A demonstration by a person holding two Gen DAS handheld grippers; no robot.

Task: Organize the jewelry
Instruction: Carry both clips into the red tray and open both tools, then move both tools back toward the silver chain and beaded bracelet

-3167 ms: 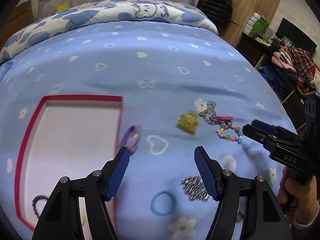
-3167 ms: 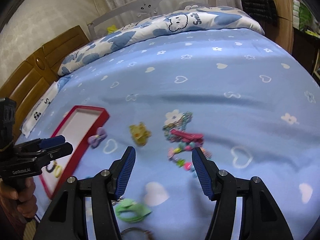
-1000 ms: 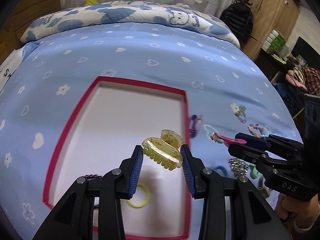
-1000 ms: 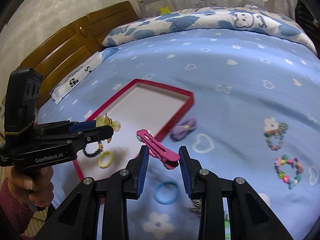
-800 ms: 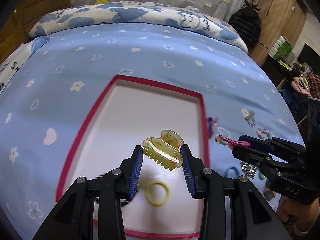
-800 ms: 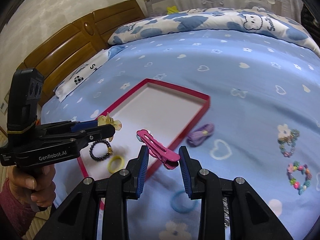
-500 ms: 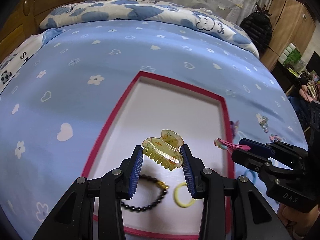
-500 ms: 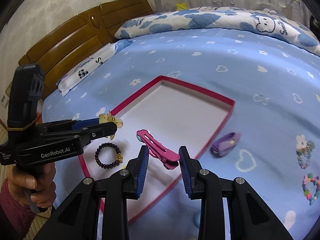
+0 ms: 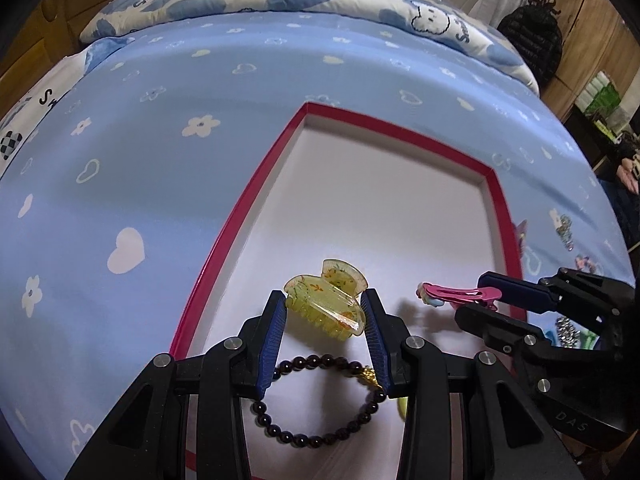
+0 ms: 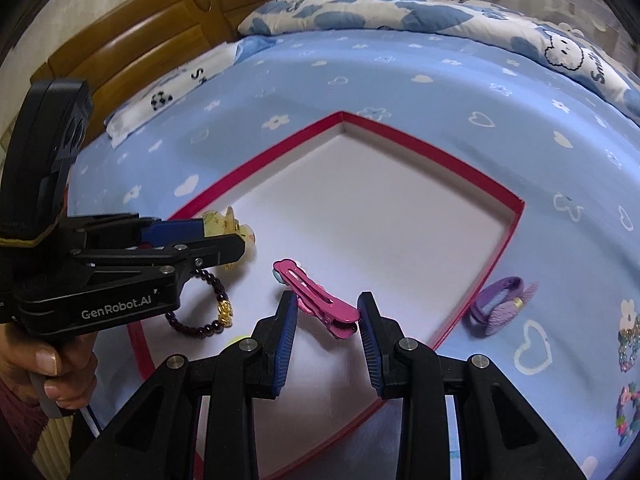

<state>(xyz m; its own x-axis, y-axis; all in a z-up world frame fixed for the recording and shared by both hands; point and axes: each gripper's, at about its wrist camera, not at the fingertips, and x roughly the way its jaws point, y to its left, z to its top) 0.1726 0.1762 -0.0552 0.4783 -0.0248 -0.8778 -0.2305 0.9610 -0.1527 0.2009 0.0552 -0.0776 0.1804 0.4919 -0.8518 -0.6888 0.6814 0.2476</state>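
My left gripper (image 9: 324,312) is shut on a yellow translucent claw clip (image 9: 326,306) and holds it above the near part of the red-rimmed white tray (image 9: 256,208). My right gripper (image 10: 327,316) is shut on a pink hair clip (image 10: 316,300), also above the tray (image 10: 500,256). In the left wrist view the right gripper (image 9: 486,294) holds the pink clip (image 9: 456,293) at the tray's right side. A dark bead bracelet (image 9: 320,400) with a gold charm lies in the tray under the left gripper; it also shows in the right wrist view (image 10: 200,312).
A purple hair tie (image 10: 500,308) lies on the blue sheet just right of the tray. Bead bracelets (image 10: 628,340) lie further right. A yellow ring (image 9: 402,406) peeks out in the tray. Pillows (image 10: 400,12) and a wooden headboard (image 10: 132,48) are at the far side.
Both grippers closed on their clips, then carried them left from the loose jewelry to above the tray. The bead bracelet has come into view beneath the left gripper.
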